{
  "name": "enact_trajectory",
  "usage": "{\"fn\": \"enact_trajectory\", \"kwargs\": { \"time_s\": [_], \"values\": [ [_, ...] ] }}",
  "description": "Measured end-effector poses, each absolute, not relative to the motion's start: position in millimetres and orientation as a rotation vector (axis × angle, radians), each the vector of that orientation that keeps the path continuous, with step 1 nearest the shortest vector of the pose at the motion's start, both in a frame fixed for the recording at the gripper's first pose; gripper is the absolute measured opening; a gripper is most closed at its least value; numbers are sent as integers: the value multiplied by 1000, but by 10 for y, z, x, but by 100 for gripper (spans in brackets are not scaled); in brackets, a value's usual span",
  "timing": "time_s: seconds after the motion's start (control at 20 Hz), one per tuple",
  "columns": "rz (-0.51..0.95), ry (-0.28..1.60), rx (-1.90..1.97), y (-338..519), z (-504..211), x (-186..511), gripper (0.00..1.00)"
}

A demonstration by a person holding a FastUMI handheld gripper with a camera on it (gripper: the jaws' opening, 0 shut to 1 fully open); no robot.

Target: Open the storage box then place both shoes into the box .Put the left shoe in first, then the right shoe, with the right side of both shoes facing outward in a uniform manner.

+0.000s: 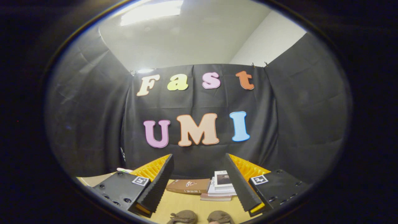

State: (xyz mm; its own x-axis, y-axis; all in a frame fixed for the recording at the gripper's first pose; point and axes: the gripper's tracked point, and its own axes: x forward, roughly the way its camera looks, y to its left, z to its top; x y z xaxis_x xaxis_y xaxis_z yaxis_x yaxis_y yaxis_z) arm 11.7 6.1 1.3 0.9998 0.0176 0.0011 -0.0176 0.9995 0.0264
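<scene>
My gripper (199,161) is open and held level above the tabletop, its two fingers spread wide with nothing between them. Low down between the fingers, close to me, the tops of two brown shoes peek into sight: one (184,217) on the left and one (220,217) on the right, side by side on the wooden table (183,203). Most of each shoe is hidden.
Beyond the fingers, against the black cloth wall, a brown book (188,185) lies flat, and next to it on the right is a small stack of booklets and papers (221,186). A whitish object (124,170) pokes out behind the left finger.
</scene>
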Motion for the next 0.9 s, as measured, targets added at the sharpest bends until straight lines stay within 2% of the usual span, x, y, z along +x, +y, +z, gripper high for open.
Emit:
{"fn": "enact_trajectory", "kwargs": {
  "time_s": [0.9],
  "values": [
    [40,34,49,110,-76,169,100]
  ]
}}
